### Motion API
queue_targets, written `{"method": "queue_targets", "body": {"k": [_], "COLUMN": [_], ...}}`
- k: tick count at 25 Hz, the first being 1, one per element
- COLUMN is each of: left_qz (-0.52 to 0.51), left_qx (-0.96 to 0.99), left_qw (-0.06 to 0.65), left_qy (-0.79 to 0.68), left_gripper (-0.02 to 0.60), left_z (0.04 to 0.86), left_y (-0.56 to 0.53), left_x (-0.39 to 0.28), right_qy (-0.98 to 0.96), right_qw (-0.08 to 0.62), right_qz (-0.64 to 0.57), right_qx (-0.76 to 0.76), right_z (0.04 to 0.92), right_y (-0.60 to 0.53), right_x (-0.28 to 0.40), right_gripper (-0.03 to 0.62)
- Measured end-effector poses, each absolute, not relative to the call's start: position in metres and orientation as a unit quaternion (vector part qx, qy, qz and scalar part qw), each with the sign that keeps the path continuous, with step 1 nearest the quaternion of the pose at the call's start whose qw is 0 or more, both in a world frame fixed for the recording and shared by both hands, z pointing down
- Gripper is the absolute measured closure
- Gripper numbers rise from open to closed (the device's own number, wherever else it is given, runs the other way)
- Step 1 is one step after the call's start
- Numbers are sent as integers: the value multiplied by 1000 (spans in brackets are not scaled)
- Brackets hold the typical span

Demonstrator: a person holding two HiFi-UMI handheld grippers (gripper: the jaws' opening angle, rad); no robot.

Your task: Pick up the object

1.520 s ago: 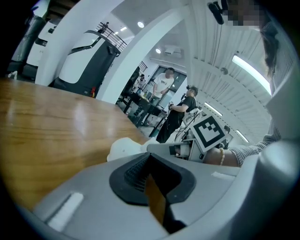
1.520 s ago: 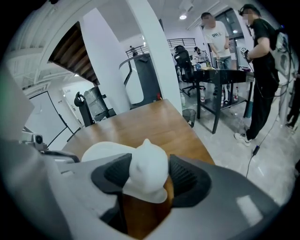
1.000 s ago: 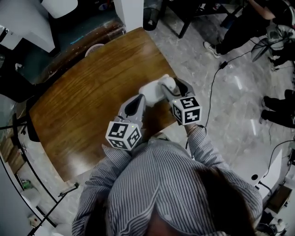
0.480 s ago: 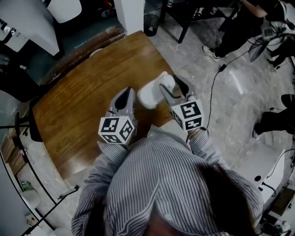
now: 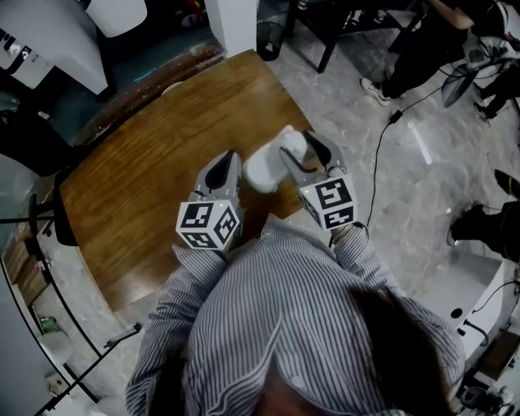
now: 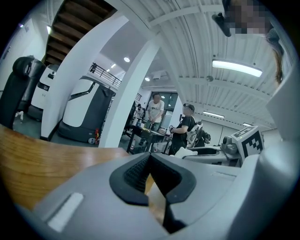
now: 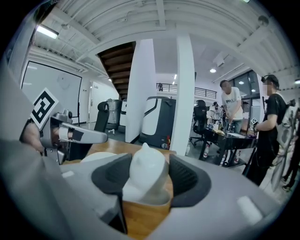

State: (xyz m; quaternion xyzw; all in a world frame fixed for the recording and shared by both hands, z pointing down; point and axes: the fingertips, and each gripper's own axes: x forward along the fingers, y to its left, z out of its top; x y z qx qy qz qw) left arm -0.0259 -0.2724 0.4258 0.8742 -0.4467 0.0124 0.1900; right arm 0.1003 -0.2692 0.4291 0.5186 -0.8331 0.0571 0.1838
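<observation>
A white rounded object (image 5: 266,166) hangs over the near right part of the brown wooden table (image 5: 138,187). My right gripper (image 5: 302,148) is shut on it; in the right gripper view the object (image 7: 145,171) sits upright between the two black pads (image 7: 187,180) of that gripper (image 7: 146,180). My left gripper (image 5: 223,164) is a little to the left of the object, apart from it. The left gripper view shows that gripper (image 6: 150,164) shut, pads together with nothing between them. The right gripper's marker cube (image 6: 248,140) shows at that view's right.
The table's right and near edges drop to a marble floor with black cables (image 5: 378,146). A white pillar (image 5: 231,24) stands beyond the far edge. A seated person's legs (image 5: 414,57) are at the upper right. People stand at a dark table (image 7: 229,136) further back.
My left gripper has drawn back to the left, away from the white object. The right gripper keeps its hold and has barely moved.
</observation>
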Motion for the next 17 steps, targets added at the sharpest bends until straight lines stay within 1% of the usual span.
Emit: {"method": "queue_targets", "body": {"k": [17], "left_qz": [26], "left_qx": [874], "left_qw": [200], "left_qy": [-442], "left_gripper": [584], "left_z": [434], "left_y": [-272], "left_x": [-29], "right_qy": [-831], "right_qw": [190], "right_qz": [86], "right_qx": [516], "right_z": [445], "right_y": [-266], "right_x": [96], "right_gripper": [347]}}
